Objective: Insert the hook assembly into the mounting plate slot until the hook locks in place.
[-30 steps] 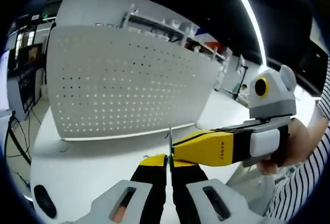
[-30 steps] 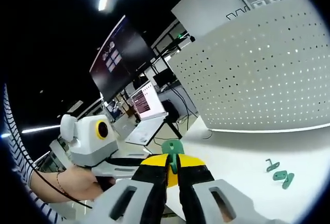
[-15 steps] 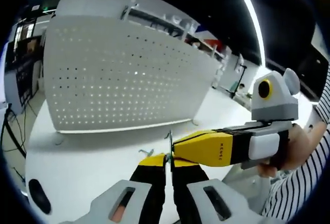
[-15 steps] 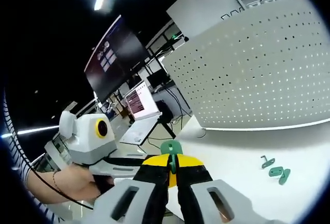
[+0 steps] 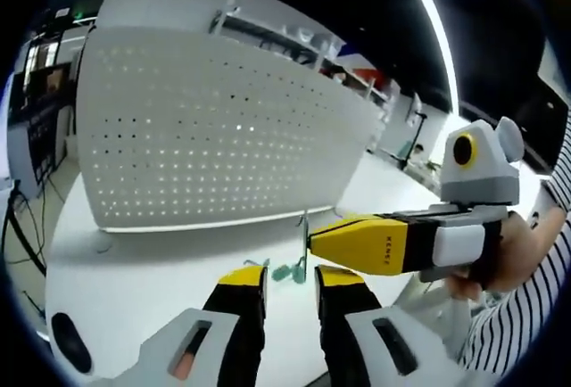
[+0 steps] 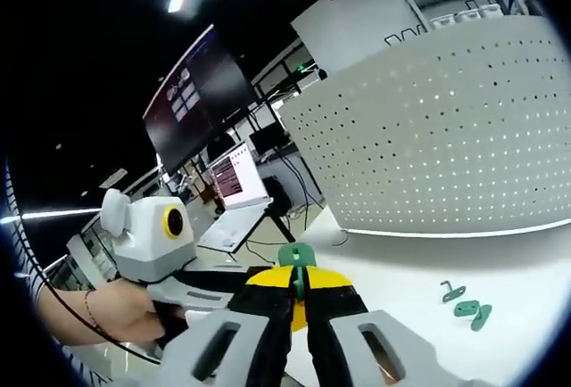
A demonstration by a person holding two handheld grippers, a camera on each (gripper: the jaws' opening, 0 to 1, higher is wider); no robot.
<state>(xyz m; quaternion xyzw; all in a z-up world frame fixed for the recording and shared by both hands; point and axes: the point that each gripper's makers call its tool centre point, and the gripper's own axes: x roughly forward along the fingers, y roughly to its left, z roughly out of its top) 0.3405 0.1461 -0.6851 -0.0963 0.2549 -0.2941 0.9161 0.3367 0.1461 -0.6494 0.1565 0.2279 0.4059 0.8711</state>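
Observation:
A green hook assembly [image 6: 296,257] is clamped between the yellow jaws of my right gripper [image 6: 297,282]. In the left gripper view that same gripper [image 5: 311,242] comes in from the right, with the hook [image 5: 304,225] showing edge-on as a thin green strip at its tip. My left gripper [image 5: 290,276] stands open just below it, its jaws apart and not touching the hook. The white perforated mounting plate [image 5: 205,128] stands upright on the table behind; it also shows in the right gripper view [image 6: 428,146].
Loose green hooks [image 5: 284,272] [image 6: 468,308] lie on the white table [image 5: 134,289] in front of the plate. A person's hand [image 5: 513,253] and striped sleeve hold the right gripper. Monitors [image 6: 192,106] and desks stand off to the left, past the table edge.
My left gripper has opened and let go of the hook piece, which stays in the right gripper. The right gripper has lifted slightly away from the left jaws.

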